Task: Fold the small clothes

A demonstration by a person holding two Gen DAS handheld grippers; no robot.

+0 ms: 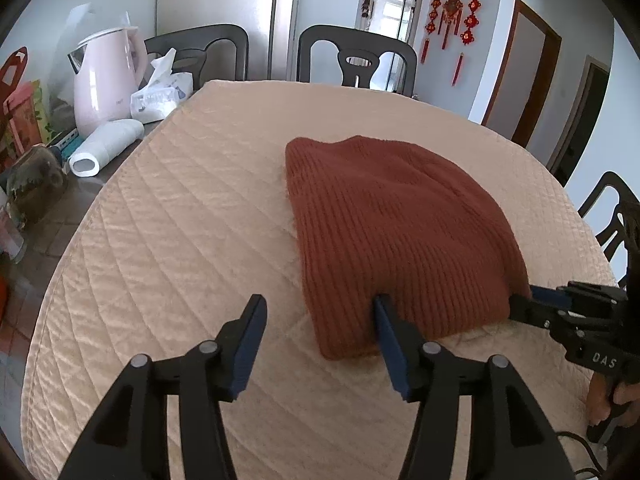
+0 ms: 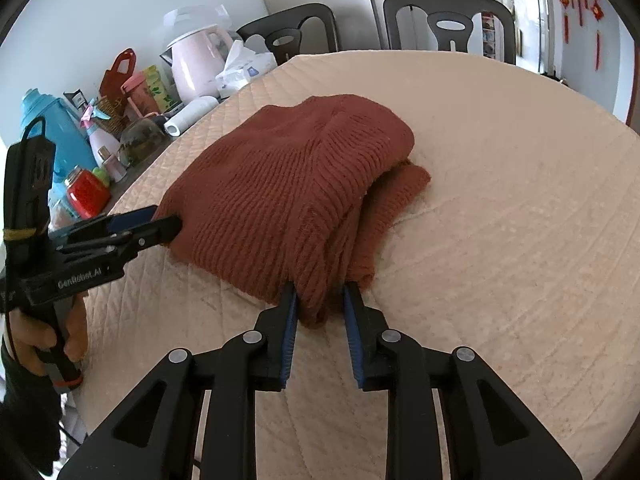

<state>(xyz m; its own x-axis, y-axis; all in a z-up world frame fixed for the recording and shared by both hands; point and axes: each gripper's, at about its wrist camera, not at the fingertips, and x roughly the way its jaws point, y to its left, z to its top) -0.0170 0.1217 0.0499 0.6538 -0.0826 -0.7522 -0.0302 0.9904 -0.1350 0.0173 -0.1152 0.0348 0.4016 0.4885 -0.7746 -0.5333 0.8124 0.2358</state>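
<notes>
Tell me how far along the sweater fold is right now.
Done: the rust sweater lies doubled into a compact bundle on the quilted table cover. In hand: the right claw pinches its near corner; the left claw stands open at the near-left edge, holding nothing. Left: release that corner and tidy the loose layer poking out on the right.

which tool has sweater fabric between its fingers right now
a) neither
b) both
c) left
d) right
d: in the right wrist view a bunch of the rust sweater sits between the right tool's fingers, while the left tool stands open with one finger only at the sweater's edge.
</notes>
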